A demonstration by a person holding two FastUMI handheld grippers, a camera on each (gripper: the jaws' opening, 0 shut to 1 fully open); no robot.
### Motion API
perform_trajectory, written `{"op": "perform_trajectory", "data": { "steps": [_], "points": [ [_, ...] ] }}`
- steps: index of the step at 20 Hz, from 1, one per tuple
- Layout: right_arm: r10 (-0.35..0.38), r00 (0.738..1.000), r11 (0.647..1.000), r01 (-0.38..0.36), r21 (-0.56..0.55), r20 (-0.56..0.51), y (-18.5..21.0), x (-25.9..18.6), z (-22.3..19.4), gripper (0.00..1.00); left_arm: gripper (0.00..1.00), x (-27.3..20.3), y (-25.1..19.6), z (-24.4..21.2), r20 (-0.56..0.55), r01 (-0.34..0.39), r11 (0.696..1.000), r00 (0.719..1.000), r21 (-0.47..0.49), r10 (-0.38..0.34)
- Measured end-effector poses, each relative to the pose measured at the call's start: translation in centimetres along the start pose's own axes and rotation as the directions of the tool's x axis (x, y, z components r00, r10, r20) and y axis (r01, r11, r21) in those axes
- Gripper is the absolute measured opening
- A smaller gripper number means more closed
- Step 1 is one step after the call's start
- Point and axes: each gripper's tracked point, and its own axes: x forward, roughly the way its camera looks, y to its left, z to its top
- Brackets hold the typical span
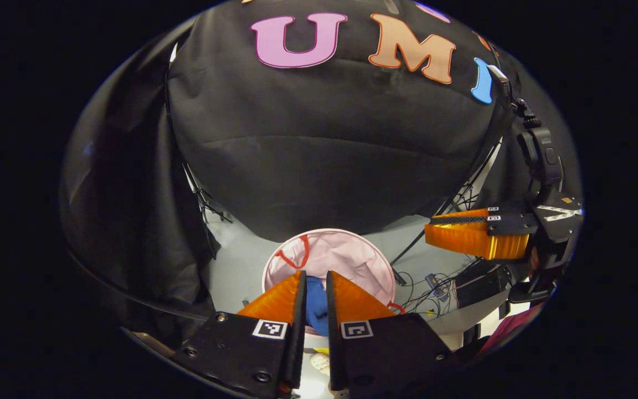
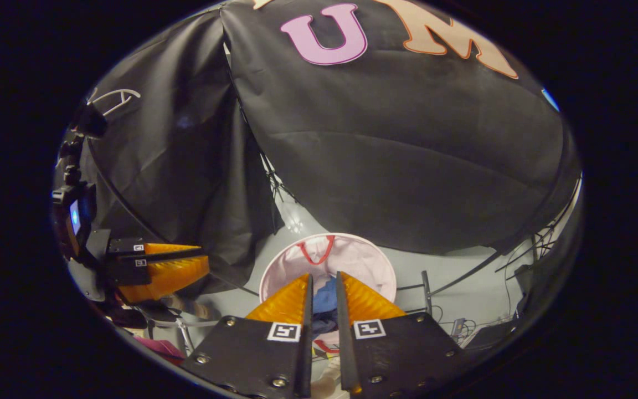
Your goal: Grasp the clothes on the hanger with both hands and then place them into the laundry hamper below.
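The blue clothes [image 1: 315, 302] lie inside the round pink laundry hamper [image 1: 352, 256] on the floor below, and I see them through the thin slit between my left gripper's [image 1: 316, 275] fingers. That gripper hangs above the hamper, shut, with nothing in it. My right gripper [image 2: 323, 277] also hovers over the hamper [image 2: 369, 260], shut and empty, with the blue clothes [image 2: 325, 296] showing below it. From the side, the right gripper [image 1: 428, 233] and the left gripper [image 2: 207, 260] each have their fingers together and no cloth hanging from them. A white hanger [image 2: 113, 97] hangs bare at the upper left.
Black cloth walls stand close behind and left of the hamper. Cables and small boxes [image 1: 441, 285] lie on the grey floor to its right. Thin stand legs [image 2: 427, 288] rise beside the hamper. A red-sleeved arm [image 1: 510, 327] holds the right gripper.
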Motion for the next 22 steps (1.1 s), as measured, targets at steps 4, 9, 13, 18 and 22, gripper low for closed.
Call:
{"op": "perform_trajectory", "data": {
  "steps": [4,9,13,18,22],
  "points": [
    [0.000,1.000,1.000,0.000,0.002,0.004,0.1,-0.3,0.1,0.21,0.21,-0.2,0.0,0.0,0.005,0.000,1.000,1.000,-0.004,0.000],
    [-0.003,1.000,1.000,0.003,0.005,0.012,-0.1,-1.1,0.3,0.21,0.22,-0.4,0.1,0.3,0.023,0.001,1.000,1.000,-0.002,-0.001],
    [-0.006,1.000,1.000,0.005,0.008,0.029,-0.1,-2.0,0.7,0.21,0.21,-0.8,0.0,1.0,0.060,0.011,1.000,0.998,-0.021,-0.009],
    [-0.014,0.996,1.000,0.013,0.001,0.092,0.1,-4.0,2.6,0.21,0.21,-3.3,0.2,3.9,0.158,0.031,0.999,0.987,-0.036,-0.024],
    [-0.029,0.979,1.000,0.028,0.011,0.202,0.3,-6.8,6.1,0.21,0.21,-6.5,-1.2,7.3,0.257,0.054,0.998,0.965,-0.021,-0.047]
  ]
}}
